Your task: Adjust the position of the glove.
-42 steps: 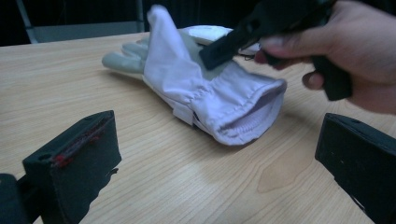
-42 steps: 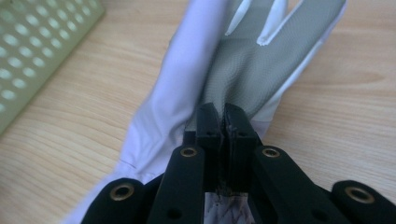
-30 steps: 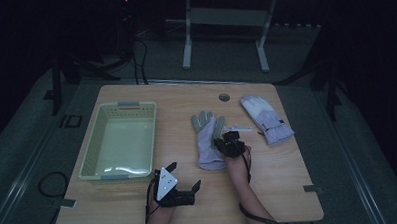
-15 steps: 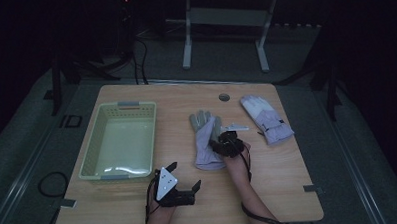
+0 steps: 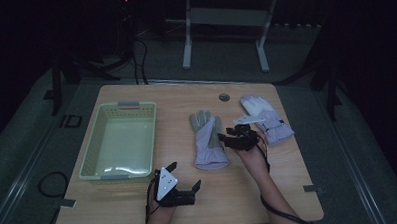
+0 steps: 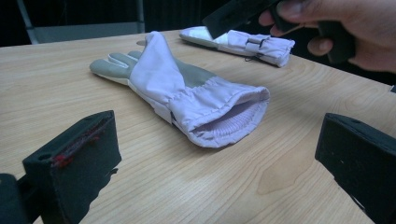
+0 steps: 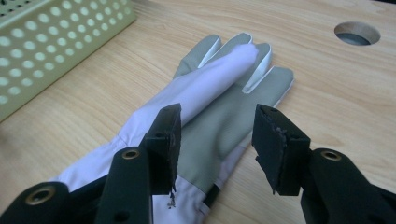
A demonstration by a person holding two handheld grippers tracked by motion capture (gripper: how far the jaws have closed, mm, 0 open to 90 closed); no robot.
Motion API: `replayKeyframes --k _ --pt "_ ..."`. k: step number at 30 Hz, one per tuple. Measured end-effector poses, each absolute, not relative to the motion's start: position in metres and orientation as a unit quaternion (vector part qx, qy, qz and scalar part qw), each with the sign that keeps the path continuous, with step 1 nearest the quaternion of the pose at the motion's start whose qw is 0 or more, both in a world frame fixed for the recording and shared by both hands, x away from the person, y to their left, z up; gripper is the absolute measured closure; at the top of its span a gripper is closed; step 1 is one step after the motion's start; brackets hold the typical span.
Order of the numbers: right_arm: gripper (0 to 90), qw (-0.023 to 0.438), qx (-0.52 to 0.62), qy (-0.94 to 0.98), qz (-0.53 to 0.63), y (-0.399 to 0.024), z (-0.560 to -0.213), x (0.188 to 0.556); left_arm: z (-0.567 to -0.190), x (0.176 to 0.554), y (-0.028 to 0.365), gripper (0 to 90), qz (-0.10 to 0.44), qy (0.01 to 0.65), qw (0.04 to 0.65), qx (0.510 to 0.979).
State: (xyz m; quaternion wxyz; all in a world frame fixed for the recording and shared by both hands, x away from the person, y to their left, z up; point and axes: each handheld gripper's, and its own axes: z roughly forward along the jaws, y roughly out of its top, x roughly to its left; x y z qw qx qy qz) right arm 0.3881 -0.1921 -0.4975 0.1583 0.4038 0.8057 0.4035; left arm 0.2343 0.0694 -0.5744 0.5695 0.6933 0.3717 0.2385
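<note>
- On the left of the table (image 5: 190,212) sits a pale green perforated basket (image 5: 90,157), with nothing inside it that I can see.
- My left gripper (image 5: 185,181) rests low near the front edge, just right of the basket's near corner. Its jaws stand wide apart with nothing between them, aimed at the open cuff of the nearer glove (image 6: 187,91).
- That nearer glove (image 5: 208,139) lies flat at mid-table, fingers pointing away from me and cuff toward me. It is lilac with a grey palm patch, and one lilac flap is folded over along its length.
- My right gripper (image 5: 232,136) hangs just above the glove's right edge. Its jaws have just been opening and now stand partly apart; the glove (image 7: 205,107) lies below the gap, and the pads press on nothing.
- Farther right, near the back edge, a second glove (image 5: 269,120) lies flat, apart from the first.
- A round hole (image 5: 224,97) is in the tabletop between the two gloves, toward the back.
</note>
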Motion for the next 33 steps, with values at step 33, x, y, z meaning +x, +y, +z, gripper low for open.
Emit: replayKeyframes --k 33 --pt "47.1 0.224 0.457 0.784 0.355 -0.336 -0.464 0.462 -0.574 0.234 0.069 0.0 0.243 0.374 0.566 0.693"
